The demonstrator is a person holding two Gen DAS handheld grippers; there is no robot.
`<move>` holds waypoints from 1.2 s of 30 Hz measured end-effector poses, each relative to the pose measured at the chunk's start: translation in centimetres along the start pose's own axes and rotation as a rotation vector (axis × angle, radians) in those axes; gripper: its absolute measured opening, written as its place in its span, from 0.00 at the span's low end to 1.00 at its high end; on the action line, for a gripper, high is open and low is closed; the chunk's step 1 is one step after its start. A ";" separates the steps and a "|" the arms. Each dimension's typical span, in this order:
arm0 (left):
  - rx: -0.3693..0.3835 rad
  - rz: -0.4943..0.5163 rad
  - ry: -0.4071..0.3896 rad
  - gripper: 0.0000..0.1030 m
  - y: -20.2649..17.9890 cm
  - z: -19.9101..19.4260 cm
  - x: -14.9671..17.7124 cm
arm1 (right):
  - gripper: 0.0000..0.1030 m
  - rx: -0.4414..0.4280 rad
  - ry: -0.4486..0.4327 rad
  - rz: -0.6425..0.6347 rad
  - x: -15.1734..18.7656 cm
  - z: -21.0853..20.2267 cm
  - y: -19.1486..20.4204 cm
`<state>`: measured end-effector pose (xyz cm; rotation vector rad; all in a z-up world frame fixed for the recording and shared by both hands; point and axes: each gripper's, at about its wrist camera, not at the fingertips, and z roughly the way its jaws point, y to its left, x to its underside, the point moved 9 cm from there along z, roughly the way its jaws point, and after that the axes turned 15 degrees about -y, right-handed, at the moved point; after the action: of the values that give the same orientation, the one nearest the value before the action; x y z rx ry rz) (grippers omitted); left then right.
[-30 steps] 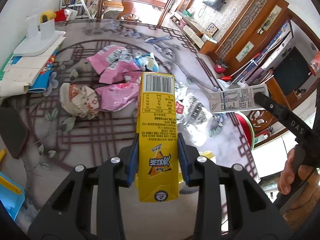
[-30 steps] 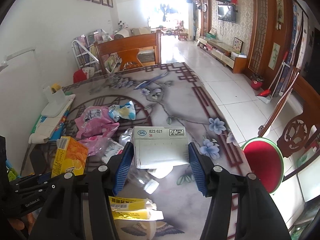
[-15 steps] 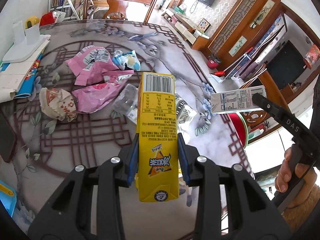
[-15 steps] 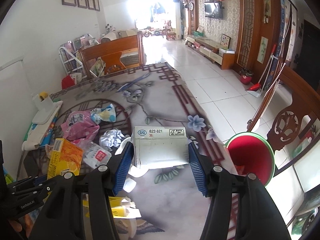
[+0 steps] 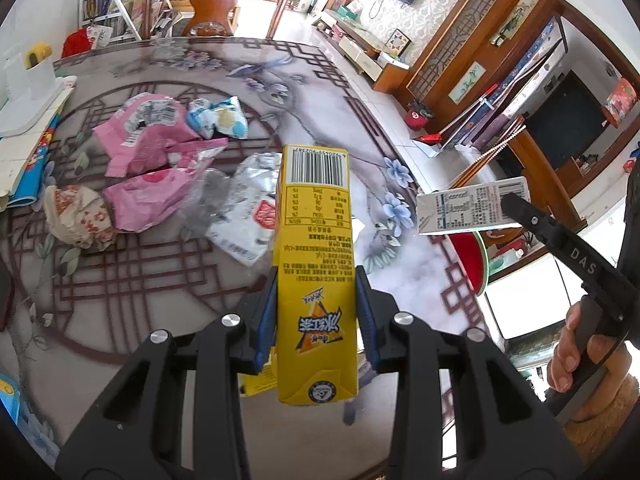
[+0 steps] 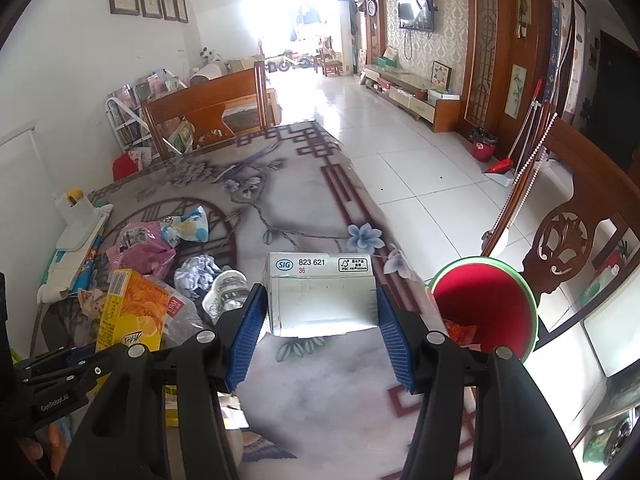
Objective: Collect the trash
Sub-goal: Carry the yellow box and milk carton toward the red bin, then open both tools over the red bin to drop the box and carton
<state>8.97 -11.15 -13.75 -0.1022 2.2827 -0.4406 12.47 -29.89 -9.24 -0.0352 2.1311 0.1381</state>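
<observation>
Both of your hands have drifted sideways over the last second toward the table's right edge, and the litter that sat straight ahead of your left gripper (image 5: 316, 320) has slid off to its left, while the red bin (image 6: 486, 308) has grown in the right wrist view and now sits just ahead and to the right of your right gripper (image 6: 320, 322). I read that as the carry leg of the job: two pieces are picked and on their way, neither dropped yet, and the bin already shows some orange scrap at its bottom. Your left gripper is clamped on the narrow sides of the yellow drink carton (image 5: 316, 280), which stands up between the blue pads with its barcode end pointing away from you; your right gripper is closed on the white carton (image 6: 320, 294), held by its two sides above the table (image 6: 320, 400). Neither grip has changed its width. On the white carton's end you can read "SIG", "823 621", a red "36" and an FSC mark; its side panel carries a nutrition table too small to read. The yellow carton bears a barcode, a fine-print table and Chinese lettering in a logo I cannot make out. Your right tool's arm shows "DAS". Left behind, off to your left tool's far left, lie the pink wrappers (image 5: 140, 140), a crumpled paper wad (image 5: 76, 216) and a silver bag (image 5: 248, 216).
</observation>
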 end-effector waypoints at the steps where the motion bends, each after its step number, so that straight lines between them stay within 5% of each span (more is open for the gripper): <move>1: 0.004 0.002 0.003 0.33 -0.6 0.4 0.0 | 0.52 0.003 -0.001 0.000 0.0 -0.1 -0.4; 21: 0.086 0.067 0.053 0.33 -13.8 8.2 0.8 | 0.52 0.090 0.005 0.048 0.1 -0.5 -14.4; 36: 0.194 0.177 0.111 0.33 -27.7 16.5 2.0 | 0.52 0.179 0.030 0.133 1.7 -0.6 -26.5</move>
<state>17.77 -42.16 -15.90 0.2254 2.3189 -0.5836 13.12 -56.23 -12.61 0.2105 2.1679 0.0245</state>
